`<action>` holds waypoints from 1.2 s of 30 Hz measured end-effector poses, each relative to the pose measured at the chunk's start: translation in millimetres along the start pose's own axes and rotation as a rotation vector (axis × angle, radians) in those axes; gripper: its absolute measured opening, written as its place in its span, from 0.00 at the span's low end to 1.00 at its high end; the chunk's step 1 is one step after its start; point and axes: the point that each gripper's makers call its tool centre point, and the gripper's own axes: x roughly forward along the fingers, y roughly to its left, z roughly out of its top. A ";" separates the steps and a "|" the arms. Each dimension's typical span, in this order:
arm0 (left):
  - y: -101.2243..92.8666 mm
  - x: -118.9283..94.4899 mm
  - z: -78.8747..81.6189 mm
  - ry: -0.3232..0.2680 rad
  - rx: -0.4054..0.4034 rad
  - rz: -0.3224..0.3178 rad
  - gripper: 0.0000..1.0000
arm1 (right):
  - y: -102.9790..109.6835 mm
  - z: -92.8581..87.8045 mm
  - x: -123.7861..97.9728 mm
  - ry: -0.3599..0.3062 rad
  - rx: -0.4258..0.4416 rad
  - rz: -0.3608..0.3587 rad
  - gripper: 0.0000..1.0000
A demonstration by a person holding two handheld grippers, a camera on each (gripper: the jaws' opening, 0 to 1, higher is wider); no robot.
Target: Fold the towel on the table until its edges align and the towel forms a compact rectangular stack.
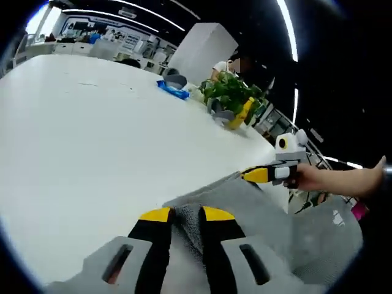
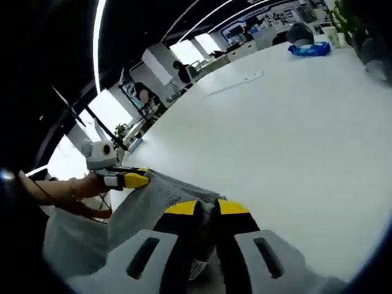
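Behind us runs a big open room with strip lights overhead and desks along the far side; we work at a wide white table point(image 1: 92, 135), bare over most of its top. At its far edge in the left gripper view stand a potted plant point(image 1: 231, 92), a yellow thing point(image 1: 240, 116) just beside it, a blue packet point(image 1: 173, 90) and a grey bowl point(image 1: 174, 79); we cannot tell more about them.

We hold the grey towel point(image 1: 269, 214) at the near edge of the table, lifted off the surface. Our left gripper point(image 1: 185, 215) has its jaws drawn narrow on a bunched fold of towel; our right gripper point(image 2: 207, 209) likewise stands pinched on a ridge of cloth. Each gripper appears in the other's view, gripping a corner or edge, with the towel slung between them; in the right gripper view the cloth hangs down past the table edge at the lower left.

We judge the task to be early or midway: both grips are made and the towel is raised, but it looks slack and rumpled, with no aligned edges and no flat stack to be seen; how many layers are already doubled we cannot tell. Left to do, as we read it: carry the held edge over to meet the opposite one, lay it flat, and fold again until a compact rectangle lies on the table.
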 end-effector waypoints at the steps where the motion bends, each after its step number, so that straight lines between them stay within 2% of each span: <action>1: 2.4 -0.6 -1.0 0.004 0.018 0.018 0.26 | -2.6 1.2 -1.5 -0.006 -0.020 -0.028 0.13; 2: 5.5 -1.7 -1.1 0.002 0.032 0.041 0.27 | -9.5 5.0 -5.1 -0.022 -0.073 -0.081 0.15; 5: 8.6 -6.9 3.7 -0.023 0.060 0.079 0.32 | -17.0 11.7 -15.2 -0.045 -0.116 -0.148 0.17; 8: 9.9 -18.7 9.3 -0.033 0.147 0.112 0.29 | -13.2 16.3 -29.1 -0.040 -0.200 -0.161 0.14; 10: 5.2 -25.3 10.8 -0.027 0.183 0.108 0.28 | -5.2 16.3 -34.6 -0.030 -0.225 -0.143 0.19; 13: -18.5 -39.2 12.1 -0.016 0.280 0.030 0.27 | 23.5 -0.3 -43.5 0.074 -0.286 -0.040 0.17; 15: -33.0 -45.1 8.3 0.005 0.310 -0.013 0.27 | 40.7 -4.0 -47.2 0.085 -0.356 -0.016 0.17; 16: -40.4 -47.9 6.1 0.009 0.330 -0.030 0.27 | 48.7 -8.7 -48.7 0.104 -0.376 -0.011 0.21; 19: -71.1 -55.2 -12.2 0.072 0.367 -0.124 0.27 | 69.6 -24.2 -47.7 0.158 -0.469 0.004 0.27; 21: -83.3 -56.0 -24.4 0.111 0.430 -0.173 0.27 | 79.4 -37.5 -46.0 0.203 -0.504 0.016 0.27; 22: -86.5 -55.7 -34.9 0.153 0.450 -0.190 0.27 | 83.6 -46.9 -43.2 0.234 -0.536 0.025 0.27; 24: -88.3 -52.9 -47.9 0.199 0.457 -0.207 0.29 | 85.6 -61.7 -36.9 0.272 -0.557 0.026 0.30; 27: -87.3 -47.0 -53.5 0.230 0.494 -0.195 0.31 | 79.3 -75.3 -32.9 0.321 -0.592 0.022 0.32; 30: -80.7 -41.7 -59.7 0.286 0.574 -0.157 0.31 | 76.7 -73.7 -30.7 0.314 -0.564 0.037 0.32; 36: -78.6 -36.3 -58.6 0.295 0.530 -0.156 0.29 | 74.1 -72.4 -27.6 0.325 -0.555 0.056 0.30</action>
